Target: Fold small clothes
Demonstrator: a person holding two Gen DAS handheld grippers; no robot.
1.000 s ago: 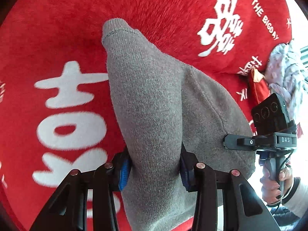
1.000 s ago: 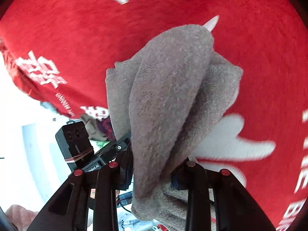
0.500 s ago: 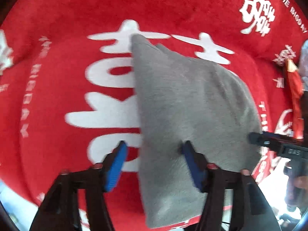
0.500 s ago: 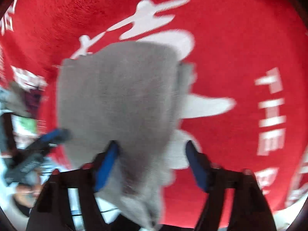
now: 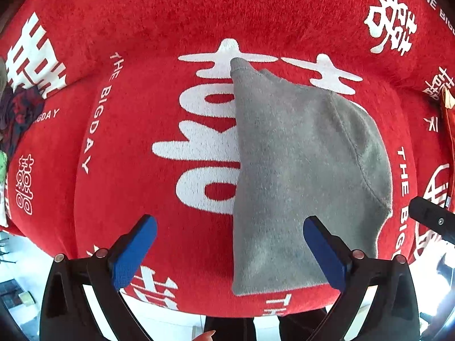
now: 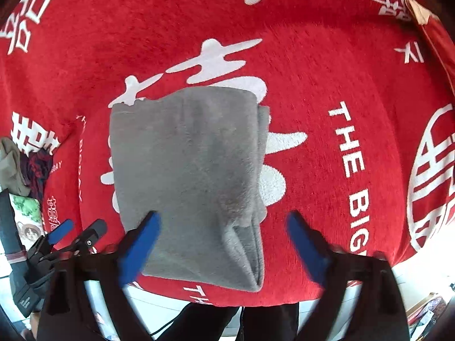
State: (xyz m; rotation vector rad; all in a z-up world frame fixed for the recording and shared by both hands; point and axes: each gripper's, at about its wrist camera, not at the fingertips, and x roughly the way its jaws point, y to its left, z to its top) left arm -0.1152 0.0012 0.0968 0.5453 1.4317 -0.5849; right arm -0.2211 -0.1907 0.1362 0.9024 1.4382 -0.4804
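Grey knit garment (image 5: 298, 170) lies folded on the red blanket (image 5: 142, 14) with its white printed characters, near the edge closest to the person, and neither tool touches it. The left gripper (image 5: 229, 248) hangs above it with its blue pads spread wide, one over bare blanket and one over the cloth; its jaws have just been opening and nothing is pinched between them. The right gripper (image 6: 224, 244) is likewise wide, jaws just opened, looking down on the same garment (image 6: 187, 176) from the other side, with the cloth below the pads rather than in them.

The step in hand looks like the release after a fold: the piece is down as a compact, roughly rectangular packet, though one corner tapers to a point in the left wrist view and doubled layers show along one side in the right wrist view.

Judging by that, the next move calls either for one more fold to square it, gripping the tapered end and carrying it over, or for setting it aside. A small pile of other clothes (image 6: 25, 164) waits at the blanket's far-left edge, so fetching the next piece is likely
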